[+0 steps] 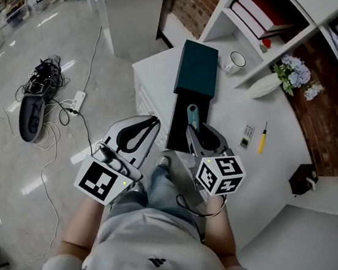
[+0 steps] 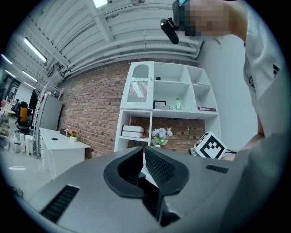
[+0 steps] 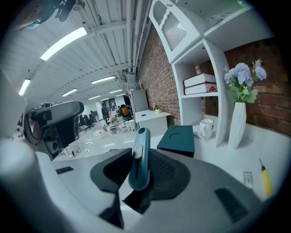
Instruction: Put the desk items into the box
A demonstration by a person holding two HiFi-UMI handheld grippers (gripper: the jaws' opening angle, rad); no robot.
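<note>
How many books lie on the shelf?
2: one book lies on top of the other, on the shelf above the mug. More may be hidden.

— What is counted in the scene?
— One teal box (image 1: 197,67), one mug (image 1: 235,61), one vase of flowers (image 1: 263,86), one yellow screwdriver (image 1: 262,137) and one blue cutter (image 1: 193,117) are counted; two books (image 1: 259,13) are seen on the shelf (image 1: 281,39).

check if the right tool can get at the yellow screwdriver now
Probably not yet: the right tool is shut on a blue utility knife, so its jaws are full. Otherwise only a small flat item lies between it and the yellow screwdriver.
</note>
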